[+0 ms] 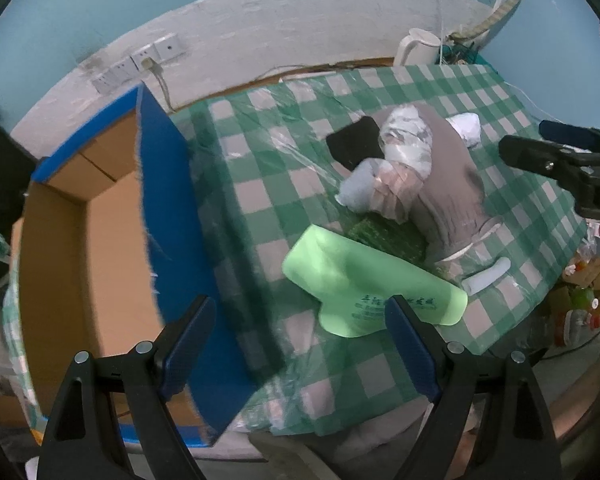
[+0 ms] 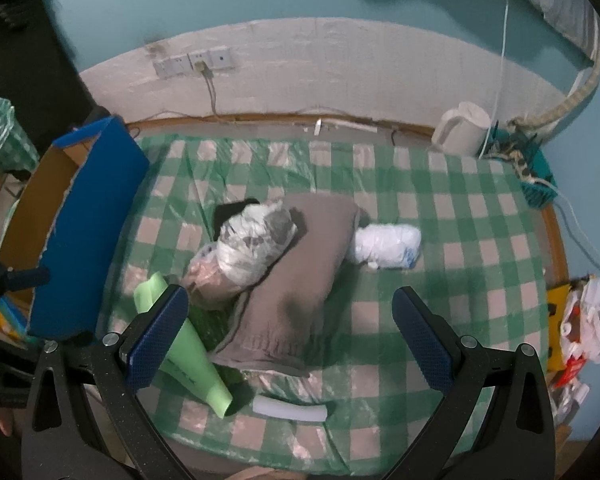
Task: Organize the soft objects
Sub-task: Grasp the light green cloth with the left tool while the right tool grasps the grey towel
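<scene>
A pile of soft things lies on the green checked table [image 2: 460,216]: a folded grey-brown knit [image 2: 300,280] [image 1: 452,184], clear-bagged cloth bundles [image 2: 252,240] [image 1: 408,148], a white bagged bundle [image 2: 388,246], a black cloth [image 1: 354,142], a light green sheet [image 1: 364,276] [image 2: 180,344] and a white foam strip [image 2: 290,402]. An open cardboard box with blue flaps [image 1: 100,240] [image 2: 96,216] stands at the left. My left gripper [image 1: 300,344] is open and empty above the table's near edge, between box and green sheet. My right gripper [image 2: 288,340] is open and empty above the knit.
A white kettle [image 2: 462,128] and a teal basket with cords [image 2: 536,184] stand at the back right. Wall sockets with a plugged cable [image 2: 198,62] are behind the table. Bags and clutter [image 2: 584,328] lie off the right edge.
</scene>
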Action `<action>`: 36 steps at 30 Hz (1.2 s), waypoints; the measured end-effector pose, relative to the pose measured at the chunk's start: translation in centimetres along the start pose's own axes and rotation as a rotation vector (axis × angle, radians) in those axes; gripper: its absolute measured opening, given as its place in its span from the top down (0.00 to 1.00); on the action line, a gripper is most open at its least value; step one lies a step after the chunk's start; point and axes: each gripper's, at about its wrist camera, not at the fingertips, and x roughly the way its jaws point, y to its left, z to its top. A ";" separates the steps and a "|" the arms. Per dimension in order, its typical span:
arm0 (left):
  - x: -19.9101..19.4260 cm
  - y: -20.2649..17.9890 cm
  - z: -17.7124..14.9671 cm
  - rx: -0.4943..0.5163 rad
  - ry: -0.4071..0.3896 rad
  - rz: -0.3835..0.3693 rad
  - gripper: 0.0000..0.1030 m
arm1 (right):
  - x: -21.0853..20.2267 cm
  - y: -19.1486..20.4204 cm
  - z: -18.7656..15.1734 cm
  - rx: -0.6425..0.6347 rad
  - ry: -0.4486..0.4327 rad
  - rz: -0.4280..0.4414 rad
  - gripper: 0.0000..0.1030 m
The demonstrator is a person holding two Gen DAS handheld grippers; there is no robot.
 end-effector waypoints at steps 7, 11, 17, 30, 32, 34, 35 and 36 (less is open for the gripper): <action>2.4 -1.3 0.0 0.004 0.041 -0.057 0.15 | 2.7 -0.6 -0.7 0.020 0.071 -0.005 0.02; 3.1 -2.3 0.0 0.020 0.040 -0.061 0.15 | 4.0 -0.8 -1.2 0.032 0.108 -0.014 0.02; 4.3 -3.2 0.2 0.041 0.054 -0.065 0.15 | 5.7 -0.8 -2.0 0.052 0.155 0.004 0.02; 6.4 -4.3 0.2 0.071 0.110 -0.102 0.15 | 8.6 -0.3 -2.5 0.017 0.229 0.036 0.16; 6.6 -4.2 0.3 0.063 0.115 -0.115 0.15 | 9.0 -0.3 -2.6 0.021 0.250 0.076 0.25; 6.8 -4.1 0.4 0.053 0.122 -0.129 0.15 | 9.1 -0.1 -2.7 0.008 0.247 0.091 0.34; 6.9 -4.1 0.5 0.048 0.126 -0.138 0.15 | 9.1 0.0 -2.7 -0.001 0.247 0.093 0.43; 6.9 -4.1 0.5 0.045 0.129 -0.145 0.15 | 9.0 0.1 -2.7 -0.013 0.248 0.097 0.49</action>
